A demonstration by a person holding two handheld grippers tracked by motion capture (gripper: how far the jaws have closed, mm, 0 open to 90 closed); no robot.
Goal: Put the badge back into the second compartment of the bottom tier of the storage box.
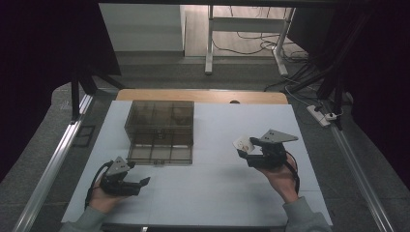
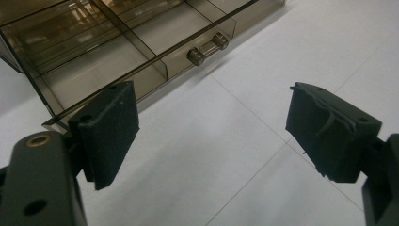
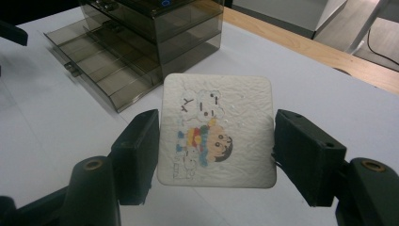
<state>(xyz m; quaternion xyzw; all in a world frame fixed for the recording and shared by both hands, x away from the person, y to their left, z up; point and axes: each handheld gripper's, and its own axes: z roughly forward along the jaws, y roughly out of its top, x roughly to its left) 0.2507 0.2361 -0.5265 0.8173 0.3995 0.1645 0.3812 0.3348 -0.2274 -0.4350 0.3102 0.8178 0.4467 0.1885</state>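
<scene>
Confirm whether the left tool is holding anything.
No: the left tool has its jaws spread wide with only bare white table between them, just short of the open drawer.

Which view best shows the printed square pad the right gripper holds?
The right gripper view: the pad faces the camera between the jaws, its cartoon print legible. The high view shows it small and pale at the right gripper.

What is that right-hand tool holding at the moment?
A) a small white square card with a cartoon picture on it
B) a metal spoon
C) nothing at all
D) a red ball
A: in the right gripper view the jaws of the right gripper press on both side edges of a white card printed with a cartoon figure, held above the table.
</scene>
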